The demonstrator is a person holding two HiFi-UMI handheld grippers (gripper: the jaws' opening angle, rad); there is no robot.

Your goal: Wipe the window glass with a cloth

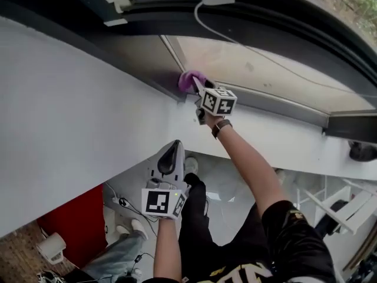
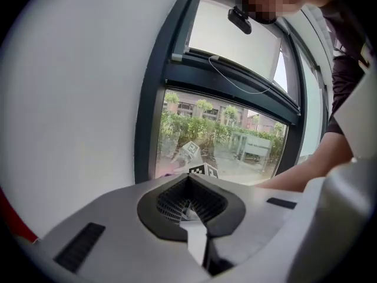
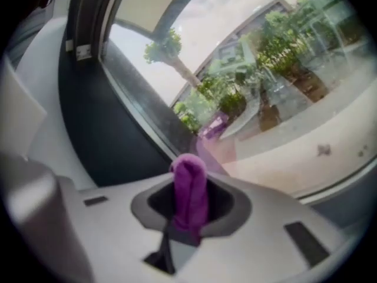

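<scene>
One gripper loaded with cloth at the pane corner; the other gripper held low.

Right gripper (image 3: 187,214) jaws are clamped on a folded purple cloth (image 3: 189,187), which stands up beyond the jaw tips. Left gripper (image 2: 191,204) jaws are closed together with nothing between them, at lower centre of the head view. The cloth sits at upper centre of the head view, at the lower-left corner of the window glass (image 1: 265,75), just beside the dark frame (image 1: 156,75). Contact with the glass cannot be confirmed. Risk: dragging the cloth against the frame edge may pull it out of the jaws. If the fold collapses, the hard jaw tips may strike or scratch the glass. The white cable (image 1: 235,40) at upper right of the pane could snag on a wide stroke.
</scene>
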